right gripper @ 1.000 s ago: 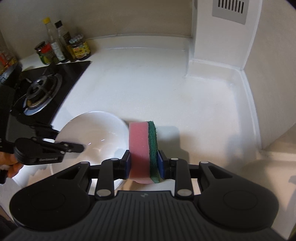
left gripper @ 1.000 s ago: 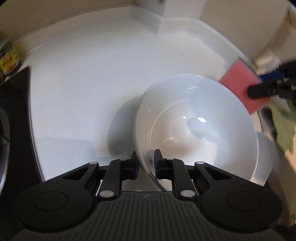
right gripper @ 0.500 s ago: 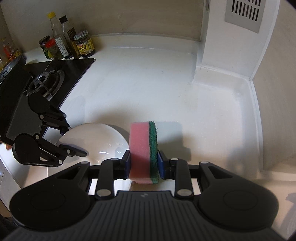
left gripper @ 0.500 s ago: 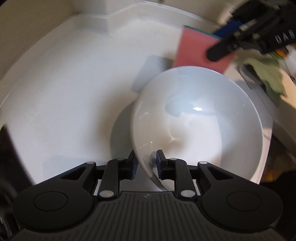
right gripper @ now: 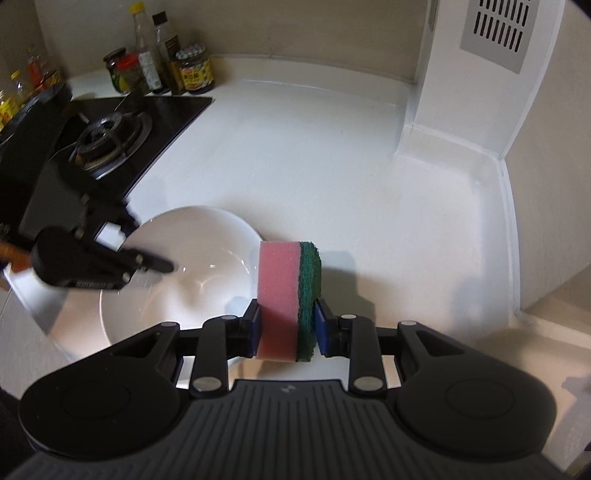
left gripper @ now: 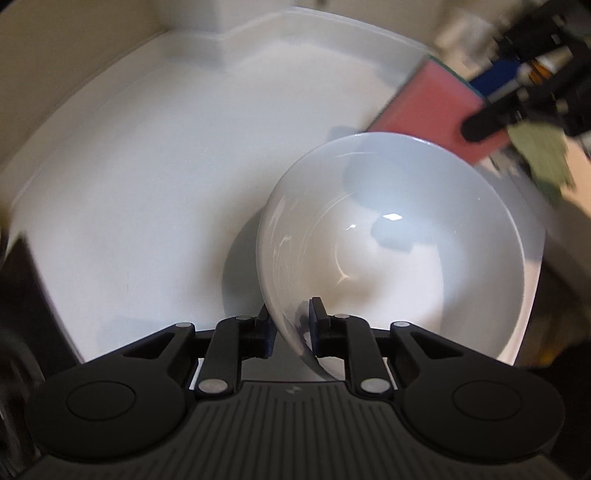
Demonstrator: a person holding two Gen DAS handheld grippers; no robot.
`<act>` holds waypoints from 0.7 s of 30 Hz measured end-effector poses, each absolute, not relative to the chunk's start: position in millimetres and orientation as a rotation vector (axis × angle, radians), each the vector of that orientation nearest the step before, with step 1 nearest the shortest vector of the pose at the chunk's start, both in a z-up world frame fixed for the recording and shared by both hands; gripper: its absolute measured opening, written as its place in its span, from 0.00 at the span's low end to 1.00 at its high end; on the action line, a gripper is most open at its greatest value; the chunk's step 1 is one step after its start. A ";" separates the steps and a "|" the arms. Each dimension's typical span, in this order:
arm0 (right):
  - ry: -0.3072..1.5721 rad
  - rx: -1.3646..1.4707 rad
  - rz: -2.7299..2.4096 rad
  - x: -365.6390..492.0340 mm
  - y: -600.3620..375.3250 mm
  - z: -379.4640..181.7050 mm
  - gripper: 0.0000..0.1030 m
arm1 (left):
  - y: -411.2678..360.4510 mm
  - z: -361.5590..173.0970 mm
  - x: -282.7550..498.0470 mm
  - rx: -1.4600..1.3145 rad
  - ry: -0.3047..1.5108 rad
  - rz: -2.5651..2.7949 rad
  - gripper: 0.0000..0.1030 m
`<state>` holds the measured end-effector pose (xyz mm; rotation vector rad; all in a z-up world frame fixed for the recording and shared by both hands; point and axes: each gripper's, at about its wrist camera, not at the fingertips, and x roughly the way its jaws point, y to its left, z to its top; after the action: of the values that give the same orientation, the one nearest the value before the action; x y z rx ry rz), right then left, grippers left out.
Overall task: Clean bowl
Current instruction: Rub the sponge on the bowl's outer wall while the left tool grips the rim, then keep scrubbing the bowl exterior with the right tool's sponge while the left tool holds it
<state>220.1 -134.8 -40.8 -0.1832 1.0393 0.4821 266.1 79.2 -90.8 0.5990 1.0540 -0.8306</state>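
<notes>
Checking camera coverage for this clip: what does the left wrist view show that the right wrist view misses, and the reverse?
Left wrist only: the left claw shut on the bowl's near rim, one finger inside, one outside. Right wrist only: the stove, the bottles and jars, a wall vent, and the sponge's green side. Both: the bowl, the sponge in the right claw, and the counter.

Bowl (left gripper: 424,258): white glazed ceramic, glossy, smooth, bright highlights inside.
Sponge (right gripper: 280,284): pink foam, fine-pored, matt; green scouring layer, coarse, fibrous.
Left gripper (left gripper: 290,326): black plastic, matt; ribbed body; silver metal pivot pins; blue pads on jaws.
Right gripper (right gripper: 286,325): same black matt plastic, metal pins, blue pads.
Table (right gripper: 332,155): white, smooth, faint sheen.
Hob (right gripper: 110,129): black glass, glossy; burner dark metal.
Bottles (right gripper: 162,55): clear glass, paper labels.
Vent grille (right gripper: 498,29): grey, matt.
</notes>
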 end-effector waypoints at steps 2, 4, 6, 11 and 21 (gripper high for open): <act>1.042 -0.168 0.477 224.6 -137.0 -40.1 0.25 | 77.4 -89.6 275.9 0.635 1.036 -0.882 0.20; 1.040 -0.166 0.467 231.6 -136.4 -41.0 0.25 | 76.1 -89.0 283.5 0.650 1.025 -0.911 0.20; 1.041 -0.162 0.462 236.8 -136.2 -41.9 0.25 | 78.5 -84.8 286.9 0.594 1.040 -0.844 0.21; 1.037 -0.135 0.450 236.4 -139.3 -43.1 0.25 | 97.8 -72.5 267.1 0.334 1.109 -0.591 0.22; 1.030 -0.112 0.447 220.4 -142.4 -43.8 0.25 | 121.2 -69.0 256.0 0.421 1.076 -0.654 0.18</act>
<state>220.4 -142.4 -43.8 -0.1122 1.0299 0.4467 256.0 121.2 -69.0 0.4212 1.0762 -0.6541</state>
